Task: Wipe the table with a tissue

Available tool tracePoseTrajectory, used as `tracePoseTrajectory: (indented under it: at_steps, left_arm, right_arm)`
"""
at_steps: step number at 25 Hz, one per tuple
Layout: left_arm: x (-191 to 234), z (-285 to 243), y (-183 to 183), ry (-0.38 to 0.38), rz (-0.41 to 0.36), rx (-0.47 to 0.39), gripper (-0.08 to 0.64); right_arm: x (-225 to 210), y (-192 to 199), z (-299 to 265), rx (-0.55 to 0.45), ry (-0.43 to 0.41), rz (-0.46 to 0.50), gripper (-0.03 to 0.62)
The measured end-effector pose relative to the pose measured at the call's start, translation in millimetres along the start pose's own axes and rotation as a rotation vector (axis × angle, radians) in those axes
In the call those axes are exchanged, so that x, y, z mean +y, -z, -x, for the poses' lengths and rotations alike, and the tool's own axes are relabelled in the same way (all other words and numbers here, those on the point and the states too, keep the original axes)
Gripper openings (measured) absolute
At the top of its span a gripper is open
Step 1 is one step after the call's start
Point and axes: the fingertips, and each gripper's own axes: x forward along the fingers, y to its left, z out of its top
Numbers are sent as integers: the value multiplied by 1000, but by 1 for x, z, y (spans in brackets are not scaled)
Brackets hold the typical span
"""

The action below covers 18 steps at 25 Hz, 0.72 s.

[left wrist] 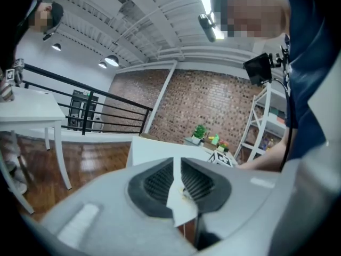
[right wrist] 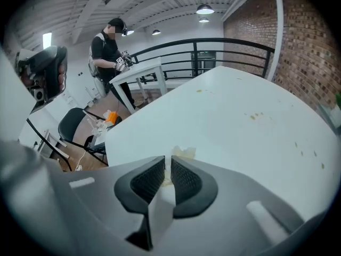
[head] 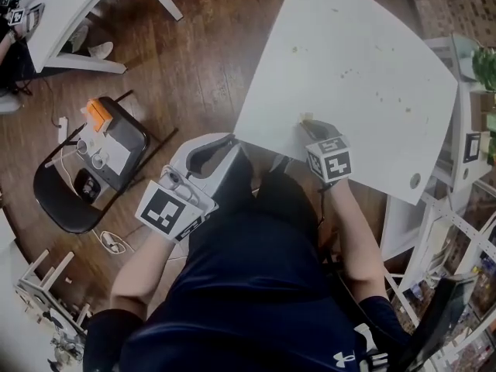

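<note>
We note a stained white table (head: pixel 364 76) on a wooden floor (head: pixel 186 68). The right gripper (right wrist: pixel 168 163) fingers pinch the tissue (right wrist: pixel 184 153) at their tips; the left gripper (left wrist: pixel 177 163) fingers press together.

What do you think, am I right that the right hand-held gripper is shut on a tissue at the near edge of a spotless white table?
Only "spotless" is wrong: the head view shows small brownish spots on the white table. The right hand-held gripper is shut on a tissue at its near edge.
</note>
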Motion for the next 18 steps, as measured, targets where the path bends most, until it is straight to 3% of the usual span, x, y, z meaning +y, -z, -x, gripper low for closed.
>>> tracePoseTrajectory:
  at_steps: [8,12,15,18]
  left_arm:
    - [-69,-37,-3,61,-39,6,40]
    - [-110,-55,1,96,-54,9,41]
    - [-143,-67,1,118,-48,-1,41]
    - [-175,-77,-1,145,-55,-14,35]
  right_arm:
    - [-75,68,58,-26,122,-138,38]
    - [-101,99,106,-98,155,-231,38]
    - [-106,104,152,-240,134,-328,38]
    - [-100,89,206,-478,38,-461,38]
